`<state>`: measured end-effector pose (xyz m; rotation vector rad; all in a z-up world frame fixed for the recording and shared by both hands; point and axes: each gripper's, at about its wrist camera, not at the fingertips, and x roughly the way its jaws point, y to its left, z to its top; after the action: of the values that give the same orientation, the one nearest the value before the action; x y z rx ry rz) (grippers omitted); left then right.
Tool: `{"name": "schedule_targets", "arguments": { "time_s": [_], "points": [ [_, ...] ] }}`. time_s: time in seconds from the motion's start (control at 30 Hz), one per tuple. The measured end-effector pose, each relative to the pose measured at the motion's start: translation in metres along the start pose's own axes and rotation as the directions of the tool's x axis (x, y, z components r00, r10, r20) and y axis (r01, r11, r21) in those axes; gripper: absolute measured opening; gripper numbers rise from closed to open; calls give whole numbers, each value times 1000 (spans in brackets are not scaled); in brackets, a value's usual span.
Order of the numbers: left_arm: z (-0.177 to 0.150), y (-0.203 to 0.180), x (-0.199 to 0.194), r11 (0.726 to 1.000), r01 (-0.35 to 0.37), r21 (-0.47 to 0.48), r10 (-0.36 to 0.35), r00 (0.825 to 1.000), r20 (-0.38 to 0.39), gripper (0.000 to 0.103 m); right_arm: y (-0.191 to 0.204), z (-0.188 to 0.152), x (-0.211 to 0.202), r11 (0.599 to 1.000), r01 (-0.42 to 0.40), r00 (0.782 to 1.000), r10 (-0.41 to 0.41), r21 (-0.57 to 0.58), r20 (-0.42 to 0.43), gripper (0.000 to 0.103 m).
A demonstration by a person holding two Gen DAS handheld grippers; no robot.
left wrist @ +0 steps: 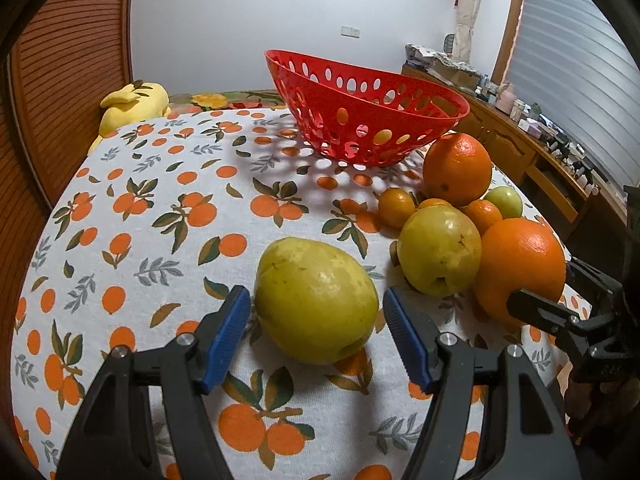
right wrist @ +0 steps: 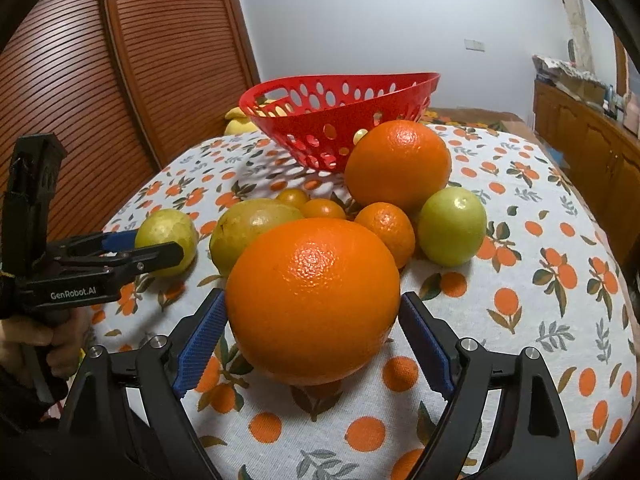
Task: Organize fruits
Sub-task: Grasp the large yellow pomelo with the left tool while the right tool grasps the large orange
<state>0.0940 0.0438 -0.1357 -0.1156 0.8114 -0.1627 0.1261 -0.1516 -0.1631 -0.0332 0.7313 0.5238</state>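
Red perforated plastic basket (left wrist: pixel 362 114) at the far side of the orange-print tablecloth (left wrist: pixel 160 216), tilted, nothing visible inside. In front of it, heaped and touching: a far large orange (right wrist: pixel 398 164), three small oranges (right wrist: pixel 386 226), a green fruit (right wrist: pixel 452 226), a second yellow-green fruit (left wrist: pixel 440 254).

Left gripper (left wrist: pixel 316 316) parted around a separate yellow-green fruit (left wrist: pixel 316 300), blue pads (left wrist: pixel 230 320) just beside it on both sides, small gaps showing. Right gripper (right wrist: pixel 312 332) spread wide around the nearest large orange (right wrist: pixel 312 300), left pad at its skin, right pad slightly off; contact unclear.

Yellow plush toy (left wrist: pixel 130 106) half hidden behind the table edge. Cluttered wooden sideboard (left wrist: pixel 520 136) at right, items too small to make out.
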Motion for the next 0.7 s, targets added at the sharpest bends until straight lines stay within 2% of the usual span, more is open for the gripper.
{"name": "schedule_targets", "arguments": {
  "time_s": [0.33,0.4,0.7],
  "points": [
    [-1,2,9,1000,7,0,-7,1000,-7,69,-2,-6,2,1000,-18,1000,18,4,8,87],
    [-1,1,9,1000,13,5,-13,1000,3,63,-2,-7,1,1000,-18,1000,18,5,15,87],
    [-1,2,4,999,44,1,-44,999,18,63,0,-9,-1,1000,-14,1000,14,-13,24,86]
  ]
}}
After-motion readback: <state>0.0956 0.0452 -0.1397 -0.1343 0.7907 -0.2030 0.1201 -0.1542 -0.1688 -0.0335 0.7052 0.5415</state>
